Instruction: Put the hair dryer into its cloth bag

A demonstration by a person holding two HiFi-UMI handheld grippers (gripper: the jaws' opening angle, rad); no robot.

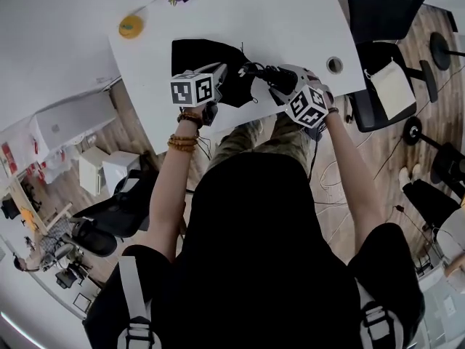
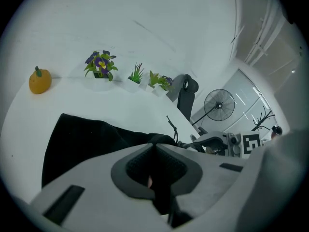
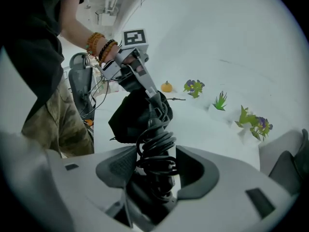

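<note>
Where the white worktop (image 1: 290,20) narrows to its left corner, an orange fruit-shaped ornament (image 1: 131,26) sits well to the left of the cloth bag (image 1: 203,57) and beyond it. A row of small potted plants (image 2: 100,64) stands farther off, behind the bag along the worktop's far edge. The bag itself lies black and crumpled on the worktop near the person's side, with one edge drawn up off the surface. On that raised edge the left tool (image 2: 154,145) is closed, its pads pinching the black cloth between them. A thin drawstring (image 2: 170,124) trails from the bag's right side, toward the other hand. Just right of the bag and clear of the worktop hangs the hair dryer (image 1: 280,78), clamped in the right tool (image 3: 155,151), whose jaws stand wide around the dryer and its coiled black cord (image 3: 154,141). From the right gripper view the left tool and the gathered cloth stand directly between the dryer and the rest of the bag. Further right of the bag a round cable hole (image 1: 334,65) pierces the worktop, and past the worktop's right end a black office chair (image 1: 381,13) stands on the wooden floor (image 1: 429,100).
</note>
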